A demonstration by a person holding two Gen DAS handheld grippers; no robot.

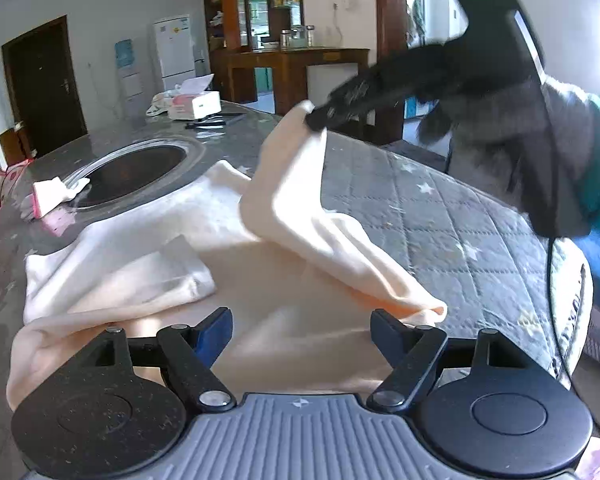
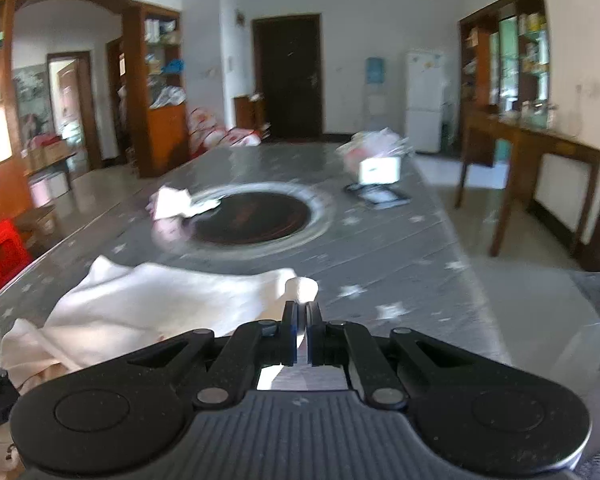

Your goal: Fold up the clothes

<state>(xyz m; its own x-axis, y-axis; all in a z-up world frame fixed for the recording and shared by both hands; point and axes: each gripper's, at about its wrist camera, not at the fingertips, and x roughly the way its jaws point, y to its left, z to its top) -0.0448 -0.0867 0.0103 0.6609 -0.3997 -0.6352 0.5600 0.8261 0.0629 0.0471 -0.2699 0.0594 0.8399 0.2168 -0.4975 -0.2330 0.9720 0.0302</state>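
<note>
A pale peach garment (image 1: 260, 280) lies rumpled on the grey quilted table cover (image 1: 440, 220). My left gripper (image 1: 302, 326) hovers open just above the garment's near part, with only cloth below the gap. In the left wrist view my right gripper (image 1: 320, 118) is shut on a corner of the garment and holds that flap lifted above the table. In the right wrist view the right gripper (image 2: 302, 310) has its jaws closed, with a bit of the peach garment (image 2: 300, 286) sticking out past the tips. The rest of the cloth (image 2: 160, 304) lies lower left.
A round dark inset (image 1: 132, 168) sits in the table's middle, with a small folded white and pink cloth (image 1: 52, 196) beside it. A white box (image 1: 206, 104) and bags stand at the far end. A wooden side table (image 2: 532, 148) and a red stool (image 2: 2, 256) flank the table.
</note>
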